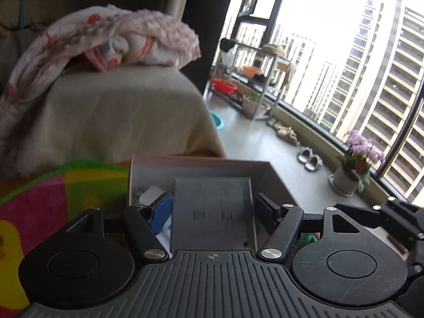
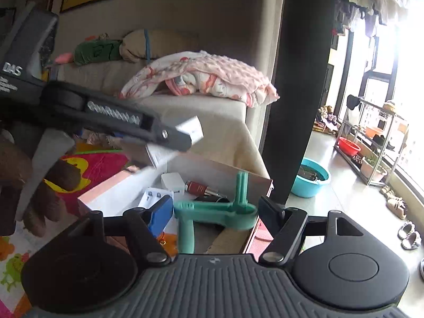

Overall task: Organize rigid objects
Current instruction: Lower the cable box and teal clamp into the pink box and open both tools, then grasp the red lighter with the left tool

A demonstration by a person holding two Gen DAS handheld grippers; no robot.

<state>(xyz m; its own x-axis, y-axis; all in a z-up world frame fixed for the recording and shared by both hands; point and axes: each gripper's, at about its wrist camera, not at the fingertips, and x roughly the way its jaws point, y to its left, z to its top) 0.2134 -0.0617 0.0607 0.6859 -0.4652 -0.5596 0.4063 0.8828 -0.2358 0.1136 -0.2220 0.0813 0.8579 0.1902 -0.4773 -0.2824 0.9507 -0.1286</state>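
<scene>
Left gripper (image 1: 212, 204): its blue pads pinch a flat grey case (image 1: 212, 193) by the two long edges. The case points forward over the open box.
Right gripper (image 2: 214, 206): its jaws stand wide and appear to clamp a teal plastic tool (image 2: 185, 228) end to end. Contact at the right-hand pad is hard to confirm.
Step in hand: I judge it to be carrying both pieces to the box for stowing.
Doing it well: bring one hand in at a time, since the two grippers are close together above the same opening. Lower the case flat, and let go only once it rests on something.
Teal tool: hard moulded plastic with a thick handle, a round base and a forked prong standing up. The prong could catch on the box wall.
Grey case: rigid and smooth, with raised side rims and small slots in its face.
Open box (image 2: 217, 169): pale walls, sitting on a bright play mat (image 1: 53, 198). It holds a white charger (image 2: 172, 181), a red cylinder (image 2: 197, 187) and a dark cable.
Beyond: a sofa (image 1: 119, 111) with a pink blanket (image 1: 119, 34).
</scene>
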